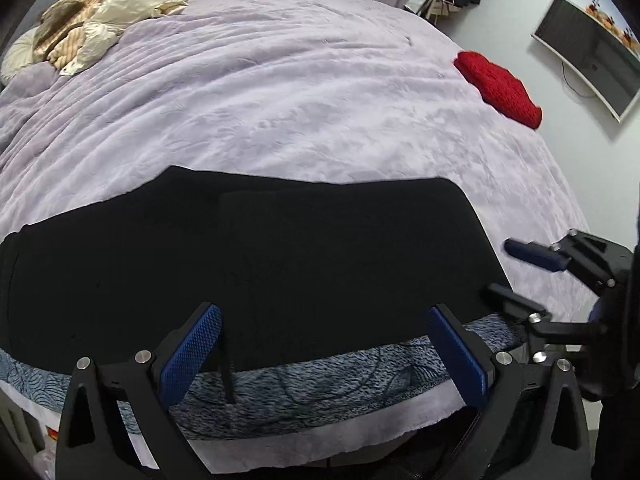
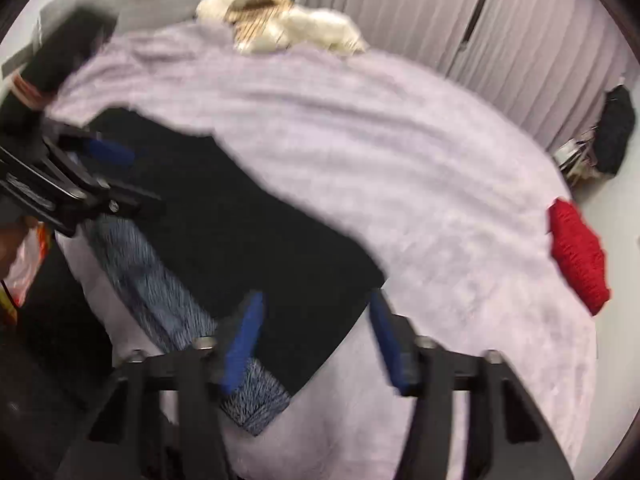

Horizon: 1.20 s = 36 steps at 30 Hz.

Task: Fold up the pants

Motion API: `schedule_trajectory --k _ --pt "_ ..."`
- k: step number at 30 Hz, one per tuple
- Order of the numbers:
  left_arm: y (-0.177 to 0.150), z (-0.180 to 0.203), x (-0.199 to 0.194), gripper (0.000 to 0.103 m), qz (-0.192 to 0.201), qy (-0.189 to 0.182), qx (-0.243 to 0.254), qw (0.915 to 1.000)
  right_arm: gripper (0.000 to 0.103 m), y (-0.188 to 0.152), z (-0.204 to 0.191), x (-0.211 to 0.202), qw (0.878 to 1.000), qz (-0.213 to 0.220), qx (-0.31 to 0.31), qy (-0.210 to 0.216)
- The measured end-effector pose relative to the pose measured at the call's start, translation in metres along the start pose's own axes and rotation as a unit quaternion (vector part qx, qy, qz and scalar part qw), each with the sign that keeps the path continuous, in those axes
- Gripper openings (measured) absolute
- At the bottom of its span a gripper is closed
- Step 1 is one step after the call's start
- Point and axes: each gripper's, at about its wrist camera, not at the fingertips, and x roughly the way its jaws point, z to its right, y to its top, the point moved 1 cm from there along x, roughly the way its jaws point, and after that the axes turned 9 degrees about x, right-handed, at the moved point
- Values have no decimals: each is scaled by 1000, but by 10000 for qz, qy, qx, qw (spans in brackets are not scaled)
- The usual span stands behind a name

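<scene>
The black pants (image 1: 280, 256) lie flat in a wide band along the near edge of the bed, on a lilac blanket (image 1: 280, 92). A thin black drawstring (image 1: 227, 372) hangs over the edge. My left gripper (image 1: 326, 348) hovers over the pants' near edge, open, with nothing pinched between its blue pads. The right gripper (image 1: 506, 274) is at the pants' right end. In the blurred right wrist view, the right gripper (image 2: 316, 334) stands open over a corner of the pants (image 2: 256, 224), pads clear of the cloth. The left gripper (image 2: 108, 172) is at the far left.
A red knitted piece (image 1: 500, 88) lies on the bed's right side. A pile of cream and striped clothes (image 1: 100, 24) sits at the far corner. A blue-grey patterned mattress edge (image 1: 320, 388) shows below the pants. A screen (image 1: 588, 52) hangs on the wall.
</scene>
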Motion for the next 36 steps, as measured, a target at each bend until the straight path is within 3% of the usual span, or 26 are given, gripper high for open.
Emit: schedule_trajectory --k 2,4,6,7,8,9,11,13,16,19,22,24,25,27,29,32,36 --pt "-5 7 12 103 -138 174 95 9997 35 -19 -18 22 9987 -293 -423 16" --pt "-8 8 24 103 -218 429 190 9987 35 -29 -34 28 9967 -85 -760 -259" --pt "-11 6 37 103 -381 735 220 9963 35 -28 -26 22 9970 -19 -753 -180" --pt "-13 2 40 103 -414 626 98 9971 35 -21 -22 19 9976 -28 -684 -59" --pt "-14 -1 38 103 -354 572 15 9977 41 -13 -16 16 9982 -23 -597 67" --pt "-14 -1 36 103 -327 538 -34 9980 57 -8 -6 14 9984 -4 -524 194" --pt "-14 -2 36 103 -352 537 -61 9979 74 0 4 19 9978 14 -635 183" --pt "-14 -1 37 103 -383 599 -35 9975 74 8 4 33 9957 -17 -906 190" --pt "-15 -2 32 103 -399 731 -67 9965 75 24 3 60 9929 -98 -1023 598" --pt "-15 -19 14 103 -274 657 -441 9965 78 44 -8 82 9886 -174 -1151 956" --pt "-15 -40 -5 103 -68 656 -793 9947 88 53 -26 91 9861 -185 -1220 1117" --pt "-17 -48 -6 103 -195 980 -860 9913 88 57 -36 89 9840 -173 -1407 1078" --pt "-20 -53 -5 103 -276 1212 -902 9881 88 58 -37 87 9834 -151 -1458 1069" --pt "-28 -61 -6 103 -375 1340 -1068 9845 88 51 -34 72 9809 -126 -1483 1255" --pt "-34 -67 -7 103 -392 1296 -1183 9837 88 35 -33 50 9747 -104 -1646 1506" --pt "-38 -66 8 103 -593 1301 -1099 9836 88 7 -36 43 9678 -296 -2036 1450" --pt "-37 -80 -3 103 -404 1105 -1309 9844 91 18 -42 58 9651 -554 -2067 1506"
